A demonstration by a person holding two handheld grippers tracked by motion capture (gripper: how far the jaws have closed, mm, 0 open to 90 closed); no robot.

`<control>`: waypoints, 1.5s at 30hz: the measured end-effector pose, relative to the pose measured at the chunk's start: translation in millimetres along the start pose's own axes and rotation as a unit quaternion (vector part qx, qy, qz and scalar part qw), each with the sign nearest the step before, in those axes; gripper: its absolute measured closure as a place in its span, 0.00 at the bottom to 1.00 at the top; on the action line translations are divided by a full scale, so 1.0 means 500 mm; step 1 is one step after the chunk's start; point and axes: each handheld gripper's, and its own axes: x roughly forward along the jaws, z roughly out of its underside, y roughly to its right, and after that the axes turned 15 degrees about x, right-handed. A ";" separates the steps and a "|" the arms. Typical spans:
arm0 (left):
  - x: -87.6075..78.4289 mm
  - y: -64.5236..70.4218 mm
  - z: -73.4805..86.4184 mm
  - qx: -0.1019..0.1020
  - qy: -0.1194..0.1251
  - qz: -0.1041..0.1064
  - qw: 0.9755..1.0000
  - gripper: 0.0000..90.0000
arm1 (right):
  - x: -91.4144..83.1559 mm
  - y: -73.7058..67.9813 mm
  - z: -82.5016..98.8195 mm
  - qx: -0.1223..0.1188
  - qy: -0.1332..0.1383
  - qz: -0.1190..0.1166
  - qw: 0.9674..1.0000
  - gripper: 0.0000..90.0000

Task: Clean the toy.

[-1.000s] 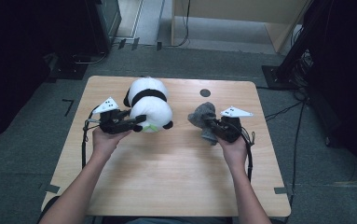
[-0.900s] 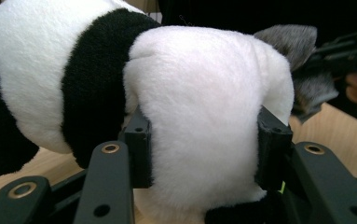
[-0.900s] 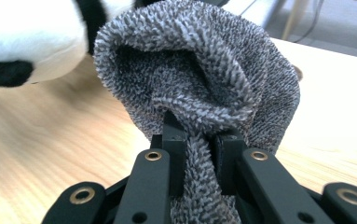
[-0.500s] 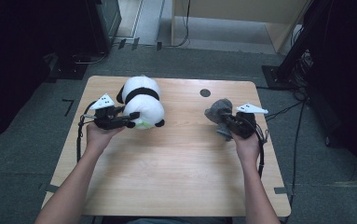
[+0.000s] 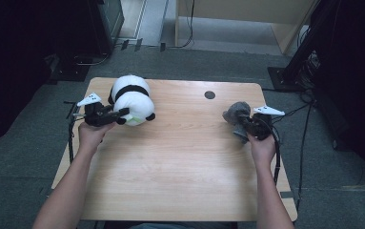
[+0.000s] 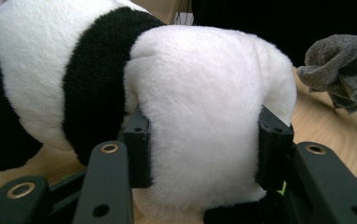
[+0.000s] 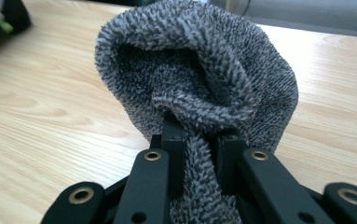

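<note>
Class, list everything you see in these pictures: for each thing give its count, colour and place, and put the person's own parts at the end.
panda plush toy: one, white and black, far left part of the table, clamped in the left gripper.
grey knitted cloth: one, grey, right side of the table, pinched in the right gripper.
wooden table: one, light wood, centre of the high view.
round hole cover: one, dark, near the table's far edge.
floor: grey, around the table.
cables: dark, on the floor to the right.
left gripper: one, black, shut on the panda.
right gripper: one, black, shut on the cloth.
forearms: two, entering from the bottom edge.
</note>
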 end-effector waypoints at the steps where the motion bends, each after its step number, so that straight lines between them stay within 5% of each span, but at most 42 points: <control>1: 0.003 0.001 0.002 0.002 -0.005 0.001 1.000 0.56 | 0.008 -0.001 0.003 -0.007 -0.004 0.007 1.000 0.88; 7: 0.019 -0.009 0.024 -0.020 -0.022 0.013 0.999 0.53 | 0.060 0.001 0.028 -0.017 -0.048 0.019 0.999 0.85; 16: 0.033 -0.007 0.035 -0.007 -0.052 0.011 0.999 0.41 | 0.083 0.017 0.045 0.001 -0.069 0.006 0.998 0.75; 25: 0.036 0.003 0.025 0.010 -0.080 0.019 0.997 0.21 | 0.088 0.023 0.043 0.023 -0.076 -0.017 0.997 0.41; 32: 0.032 0.013 0.020 0.002 -0.092 0.002 0.996 0.17 | 0.066 0.016 0.029 0.034 -0.068 0.002 0.997 0.31; 38: 0.027 0.018 0.016 0.021 -0.109 0.007 0.994 0.16 | 0.037 0.018 0.017 0.046 -0.054 -0.007 0.997 0.28; 42: 0.021 0.018 0.012 0.010 -0.091 0.018 0.996 0.00 | 0.014 0.015 0.010 0.047 -0.039 -0.013 0.998 0.28; 45: 0.011 0.022 0.008 0.010 -0.085 0.019 0.996 0.00 | 0.000 0.008 0.011 0.042 -0.037 -0.016 0.998 0.28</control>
